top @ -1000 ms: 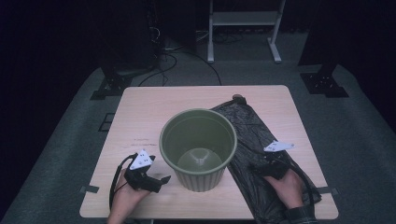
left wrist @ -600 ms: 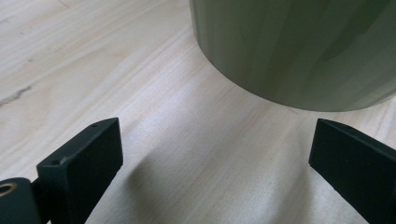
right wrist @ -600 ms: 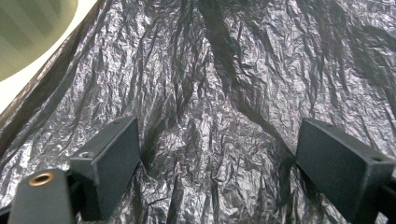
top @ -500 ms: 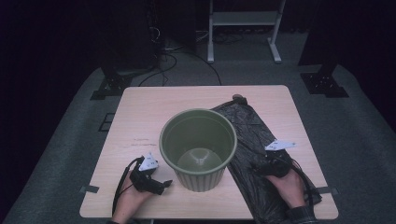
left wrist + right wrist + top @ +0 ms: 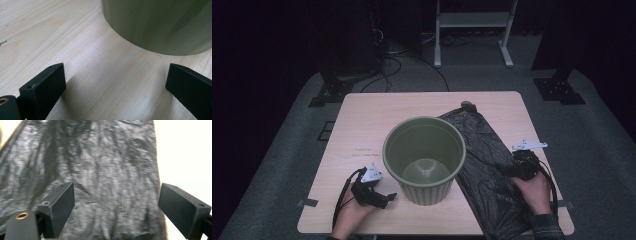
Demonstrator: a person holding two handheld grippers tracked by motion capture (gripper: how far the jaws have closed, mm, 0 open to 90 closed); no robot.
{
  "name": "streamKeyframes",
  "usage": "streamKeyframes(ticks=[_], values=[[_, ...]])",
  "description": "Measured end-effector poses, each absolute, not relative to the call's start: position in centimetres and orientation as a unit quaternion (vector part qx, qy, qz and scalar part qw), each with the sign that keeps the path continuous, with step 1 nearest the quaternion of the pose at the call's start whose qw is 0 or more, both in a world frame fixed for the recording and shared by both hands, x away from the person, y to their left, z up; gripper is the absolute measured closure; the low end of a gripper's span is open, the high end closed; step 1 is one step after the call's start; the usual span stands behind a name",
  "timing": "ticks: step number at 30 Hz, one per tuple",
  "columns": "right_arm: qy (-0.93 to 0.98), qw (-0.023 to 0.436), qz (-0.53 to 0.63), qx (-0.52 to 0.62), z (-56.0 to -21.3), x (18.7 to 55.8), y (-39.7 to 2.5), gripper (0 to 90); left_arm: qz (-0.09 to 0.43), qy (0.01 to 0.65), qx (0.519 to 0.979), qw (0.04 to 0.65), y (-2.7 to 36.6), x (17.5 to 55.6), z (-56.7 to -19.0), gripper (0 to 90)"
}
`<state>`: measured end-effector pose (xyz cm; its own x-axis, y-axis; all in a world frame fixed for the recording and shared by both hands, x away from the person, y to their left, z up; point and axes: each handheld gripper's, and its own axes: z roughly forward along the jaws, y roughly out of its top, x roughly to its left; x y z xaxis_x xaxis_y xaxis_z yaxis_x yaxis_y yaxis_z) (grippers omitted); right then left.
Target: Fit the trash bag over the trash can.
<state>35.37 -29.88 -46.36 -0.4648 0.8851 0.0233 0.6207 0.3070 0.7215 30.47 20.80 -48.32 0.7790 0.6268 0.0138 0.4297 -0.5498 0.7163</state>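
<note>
From above I have the round olive-green plastic bin [image 5: 424, 157] standing upright in the middle of the pale wooden table [image 5: 377, 107], its mouth open to the camera and nothing inside that I can make out. To its right lies the crumpled black plastic bag [image 5: 484, 150], spread flat and running from near the far edge of the table down to the near edge; its left side touches or slips just under the bin's wall, I cannot tell which.

My left gripper [image 5: 382, 198] sits low over the table at the near left, just beside the bin's base, pointing towards it. In the left gripper view its jaws stand wide apart with bare wood between them, gripping nothing, and the ribbed green wall of the bin [image 5: 160, 25] rises just ahead, close to the tips but not touching them.

My right gripper [image 5: 507, 171] is over the right part of the bag, near the table's right edge, with the hand [image 5: 532, 192] behind it resting on the plastic. In the right gripper view the jaws are also spread wide, nothing pinched between them, and the wrinkled black film [image 5: 100, 170] lies directly under and ahead of them; the picture is a bit blurred there. The bag's right border runs just inside the right-hand jaw, with bare tabletop [image 5: 185, 152] beyond it
</note>
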Motion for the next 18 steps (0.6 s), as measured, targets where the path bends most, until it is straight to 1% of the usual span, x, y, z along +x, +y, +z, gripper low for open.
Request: streamKeyframes(ticks=[2,9,11,12,14,15,16,18], values=[[0.783,0.195,0.334,0.488,-46.6,35.7,-30.4,12.9,0.135,0.304,0.870,0.365,20.8,30.5,-48.3,1.4],[0.788,0.169,0.319,0.498,-47.7,36.3,-30.8,13.0,0.135,0.304,0.870,0.365,20.8,30.5,-48.3,1.4],[0.788,0.167,0.320,0.499,-47.8,36.3,-30.7,13.9,0.135,0.303,0.870,0.365,20.8,30.5,-48.3,1.4],[0.789,0.167,0.320,0.498,-47.8,36.3,-30.6,15.9,0.135,0.303,0.870,0.365,20.8,30.5,-48.3,1.4],[0.791,0.174,0.320,0.491,-47.7,36.1,-30.5,25.5,0.135,0.303,0.870,0.365,20.8,30.5,-48.3,1.4],[0.794,0.186,0.315,0.485,-47.7,36.0,-30.4,30.6,0.135,0.303,0.870,0.365,20.8,30.5,-48.3,1.4],[0.794,0.186,0.319,0.484,-47.6,35.9,-30.3,38.6,0.135,0.303,0.870,0.365,20.8,30.5,-48.3,1.4],[0.794,0.187,0.325,0.478,-47.6,35.7,-30.3,49.7,0.135,0.303,0.870,0.365,20.8,30.5,-48.3,1.4]])
